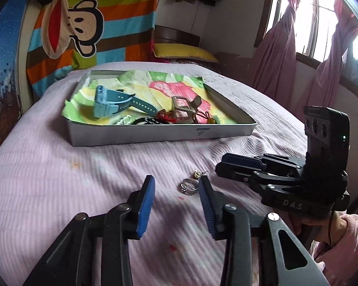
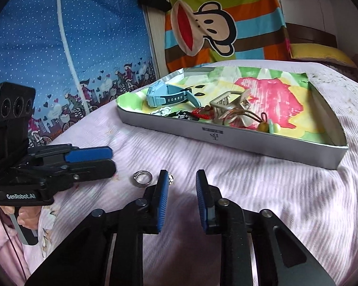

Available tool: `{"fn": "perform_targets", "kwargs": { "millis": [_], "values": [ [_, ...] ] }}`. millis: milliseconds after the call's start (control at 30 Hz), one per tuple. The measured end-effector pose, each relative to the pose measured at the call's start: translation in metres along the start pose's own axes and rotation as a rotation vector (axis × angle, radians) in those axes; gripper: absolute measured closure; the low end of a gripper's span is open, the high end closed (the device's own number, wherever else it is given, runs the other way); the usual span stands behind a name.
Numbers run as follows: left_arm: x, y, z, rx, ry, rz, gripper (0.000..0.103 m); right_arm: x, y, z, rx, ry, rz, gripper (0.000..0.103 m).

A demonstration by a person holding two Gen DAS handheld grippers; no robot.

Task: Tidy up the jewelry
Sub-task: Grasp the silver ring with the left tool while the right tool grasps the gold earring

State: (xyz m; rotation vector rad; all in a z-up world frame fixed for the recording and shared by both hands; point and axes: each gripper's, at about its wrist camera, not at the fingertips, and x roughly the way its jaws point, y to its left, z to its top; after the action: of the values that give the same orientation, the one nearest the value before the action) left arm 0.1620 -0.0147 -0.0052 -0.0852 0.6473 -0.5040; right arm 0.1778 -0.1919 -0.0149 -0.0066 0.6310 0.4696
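A silver ring [image 1: 188,186] and a small gold earring [image 1: 197,174] lie on the lilac bedspread. My left gripper [image 1: 177,181] is open, and the ring shows between its tips, close to the right finger. My right gripper [image 2: 181,175] is open with nothing in it. The ring [image 2: 142,178] lies to its left, and the earring [image 2: 171,177] peeks out from behind its left fingertip. Farther back sits a silver tray [image 1: 155,133] lined with colourful paper. It holds a blue watch [image 1: 112,104], a hair claw [image 1: 183,104], cords and bracelets.
The right gripper [image 1: 220,165] reaches in from the right, held by a hand in a pink sleeve [image 1: 346,233]. The left gripper [image 2: 112,159] comes in from the left. A yellow pillow [image 1: 183,52], a striped monkey blanket [image 1: 83,23] and pink curtains [image 1: 281,54] ring the bed.
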Motion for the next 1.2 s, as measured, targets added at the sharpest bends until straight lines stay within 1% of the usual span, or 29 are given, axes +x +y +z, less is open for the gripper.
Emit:
{"fn": "perform_targets", "kwargs": {
  "millis": [100,200,300,400,433,467,533,633,933,1067,1200],
  "values": [
    [0.012,-0.001,0.003,-0.012,0.051,0.004,0.08,0.004,0.0,0.002,0.003,0.014,0.007,0.086],
    [0.023,0.002,0.007,-0.041,0.097,-0.005,0.085,0.008,0.0,0.003,0.006,0.025,0.013,0.086],
    [0.028,0.007,0.01,-0.073,0.128,-0.033,0.087,0.01,0.0,0.004,0.004,0.029,0.024,0.086],
    [0.031,0.008,0.011,-0.083,0.143,-0.041,0.09,0.012,0.001,0.005,-0.001,0.041,0.031,0.086],
    [0.032,0.008,0.011,-0.084,0.148,-0.041,0.09,0.013,0.002,0.005,-0.002,0.046,0.033,0.089],
    [0.033,0.008,0.01,-0.084,0.152,-0.046,0.09,0.015,0.002,0.005,-0.003,0.051,0.035,0.092],
    [0.034,0.008,0.01,-0.083,0.16,-0.053,0.091,0.018,0.002,0.006,-0.003,0.062,0.039,0.093],
    [0.035,0.008,0.01,-0.08,0.17,-0.063,0.091,0.021,0.002,0.006,-0.004,0.072,0.047,0.098],
    [0.044,0.006,0.012,-0.077,0.22,-0.09,0.091,0.024,0.001,0.004,0.006,0.092,0.056,0.099],
    [0.051,0.003,0.012,-0.062,0.26,-0.065,0.091,0.026,0.001,0.003,0.005,0.097,0.049,0.099],
    [0.056,0.001,0.014,-0.067,0.271,-0.056,0.091,0.025,0.0,0.002,0.014,0.096,0.051,0.099]
  ]
}}
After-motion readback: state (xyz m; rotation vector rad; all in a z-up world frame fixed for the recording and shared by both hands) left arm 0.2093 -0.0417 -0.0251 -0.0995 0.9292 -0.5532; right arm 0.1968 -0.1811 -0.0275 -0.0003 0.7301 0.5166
